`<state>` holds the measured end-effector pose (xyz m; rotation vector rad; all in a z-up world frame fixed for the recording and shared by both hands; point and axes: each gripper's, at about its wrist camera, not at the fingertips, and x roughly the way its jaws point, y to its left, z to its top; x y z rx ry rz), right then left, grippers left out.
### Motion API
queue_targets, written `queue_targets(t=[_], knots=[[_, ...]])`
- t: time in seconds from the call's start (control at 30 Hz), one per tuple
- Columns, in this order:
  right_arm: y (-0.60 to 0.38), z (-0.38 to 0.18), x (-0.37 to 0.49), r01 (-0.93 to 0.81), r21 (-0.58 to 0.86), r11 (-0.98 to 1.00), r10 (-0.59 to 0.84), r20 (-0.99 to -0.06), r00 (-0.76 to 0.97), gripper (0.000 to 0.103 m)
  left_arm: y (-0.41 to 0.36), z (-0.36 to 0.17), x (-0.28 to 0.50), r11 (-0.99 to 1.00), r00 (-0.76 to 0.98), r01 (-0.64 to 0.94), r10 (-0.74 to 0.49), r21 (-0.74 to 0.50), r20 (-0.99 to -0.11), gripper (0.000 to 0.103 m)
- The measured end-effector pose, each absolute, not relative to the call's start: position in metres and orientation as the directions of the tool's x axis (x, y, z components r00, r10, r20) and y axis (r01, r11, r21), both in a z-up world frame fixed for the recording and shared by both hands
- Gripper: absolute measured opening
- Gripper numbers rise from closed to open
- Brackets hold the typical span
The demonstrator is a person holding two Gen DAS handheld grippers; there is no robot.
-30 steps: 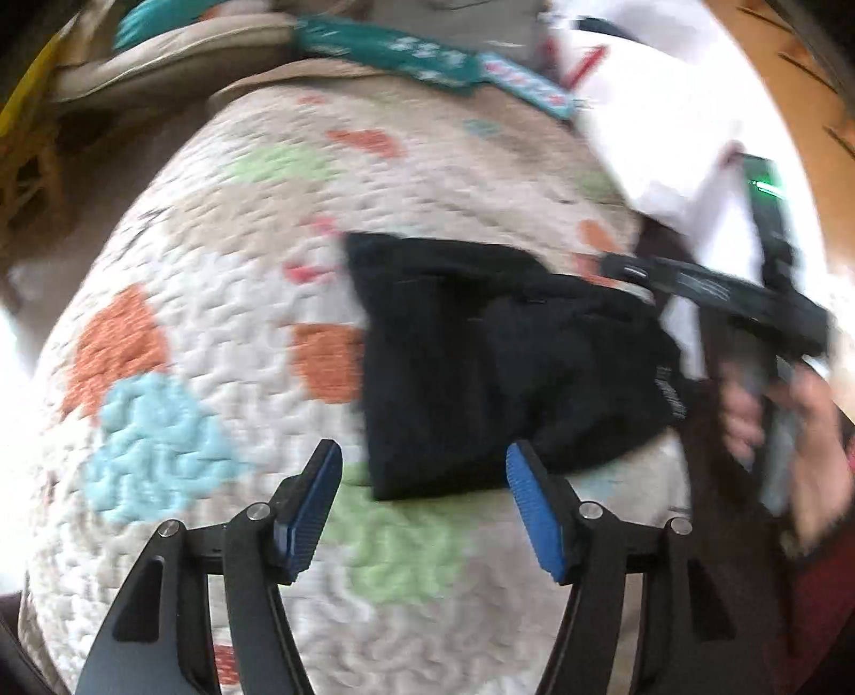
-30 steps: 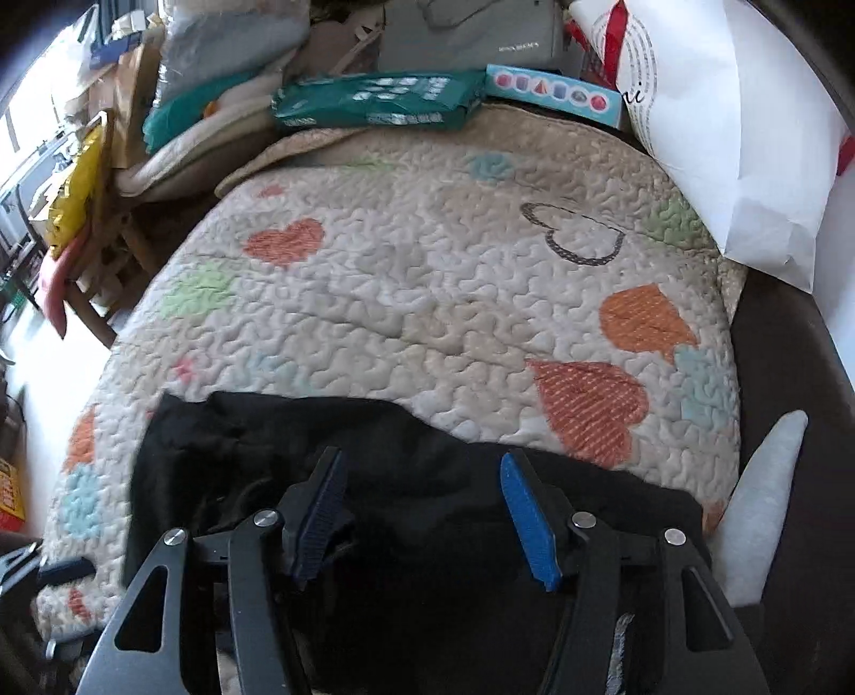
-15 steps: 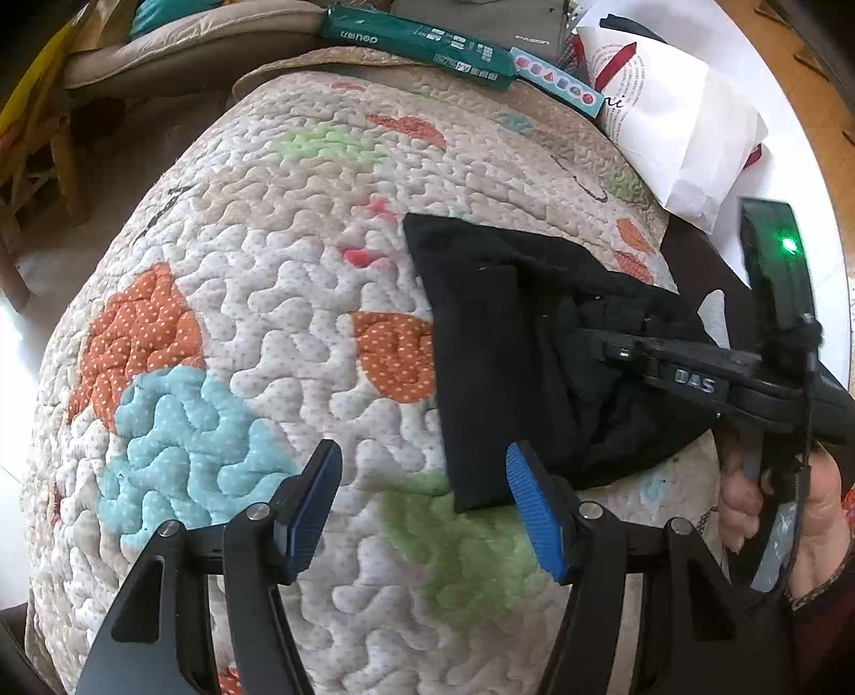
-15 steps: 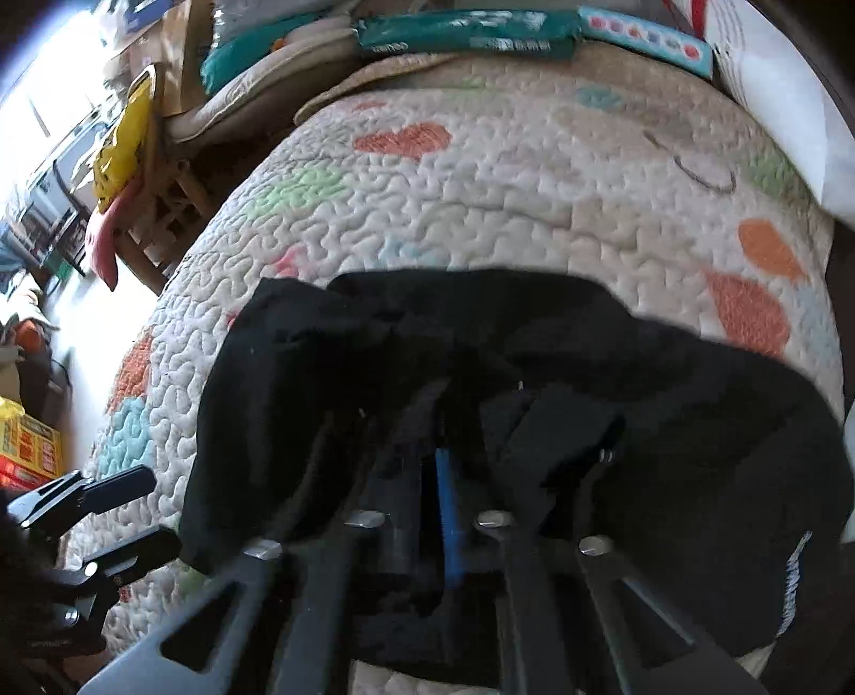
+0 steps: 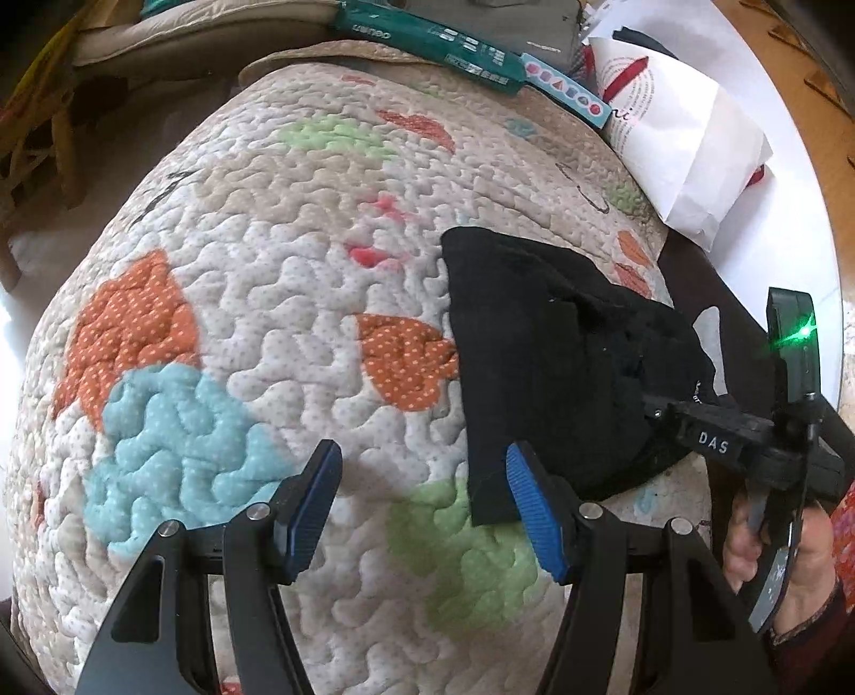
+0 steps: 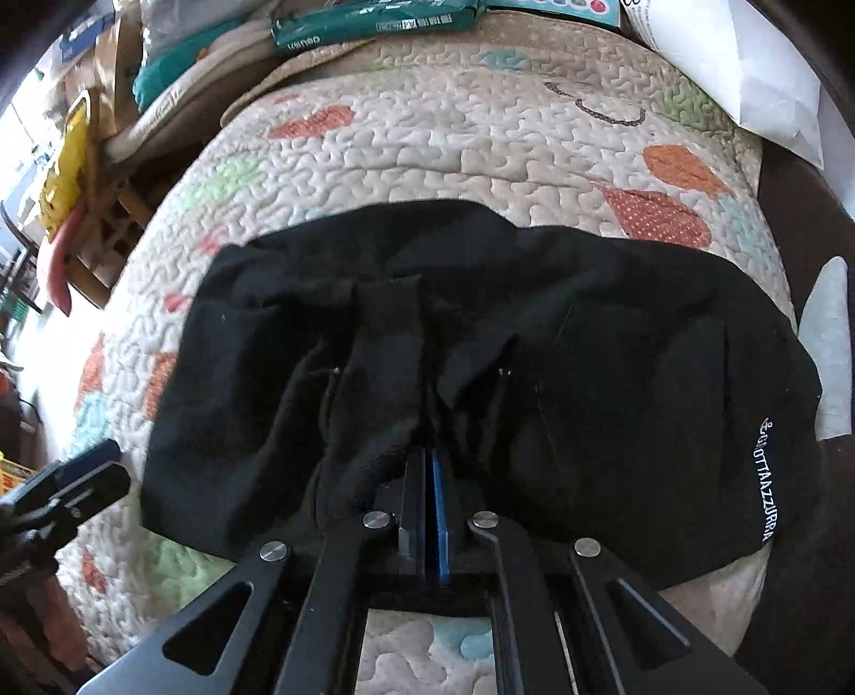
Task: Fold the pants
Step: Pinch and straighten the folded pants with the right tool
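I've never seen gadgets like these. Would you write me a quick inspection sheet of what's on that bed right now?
Surface: quilt with coloured heart patches, bare to the left of the pants.
Job's things: black pants, bunched and partly folded, white lettering at one edge.
Clutter: green packet, white paper bag and a patterned box at the far edge.
Grippers: left claw open, over the quilt beside the pants' corner; right claw shut on the pants.
Cables: nothing seen.
Surroundings: piled household items and wooden furniture beside the bed.
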<state>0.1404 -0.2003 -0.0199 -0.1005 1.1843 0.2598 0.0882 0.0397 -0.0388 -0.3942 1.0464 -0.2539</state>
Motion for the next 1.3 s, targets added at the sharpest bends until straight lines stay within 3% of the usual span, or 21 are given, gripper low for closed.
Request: queue_targets(t=[0.23, 0.43, 0.6, 0.7, 0.9, 0.93, 1.3], knots=[[-0.215, 0.007, 0.136, -0.178, 0.033, 0.983, 0.111, -0.886, 0.45, 0.007, 0.013, -0.045, 0.099, 0.945, 0.473, 0.074, -0.314, -0.318, -0.823, 0.067], [-0.207, 0.03, 0.138, -0.223, 0.23, 0.947, 0.312, -0.816, 0.486, 0.007, 0.003, -0.049, 0.095, 0.96, 0.497, 0.11, -0.278, -0.258, -0.822, 0.072], [-0.172, 0.001, 0.172, -0.253, 0.308, 0.917, 0.383, -0.857, 0.345, 0.007, -0.003, -0.05, 0.091, 0.968, 0.519, 0.121, -0.251, -0.22, -0.817, 0.073], [-0.167, -0.024, 0.196, -0.168, 0.209, 0.963, 0.252, -0.92, 0.3, 0.003, -0.005, -0.051, 0.091, 0.968, 0.523, 0.132, -0.249, -0.211, -0.815, 0.074], [-0.21, -0.019, 0.183, 0.004, 0.416, 0.909, 0.385, -0.846, 0.369, 0.004, -0.006, -0.051, 0.091, 0.97, 0.523, 0.131, -0.244, -0.206, -0.817, 0.078], [-0.211, -0.013, 0.177, -0.001, 0.396, 0.918, 0.365, -0.843, 0.395, 0.009, -0.007, -0.051, 0.091, 0.971, 0.525, 0.131, -0.24, -0.201, -0.817, 0.078], [-0.22, -0.018, 0.105, -0.039, 0.307, 0.951, 0.295, -0.859, 0.418, 0.009, -0.004, -0.045, 0.087, 0.969, 0.508, 0.135, -0.246, -0.206, -0.825, 0.078]])
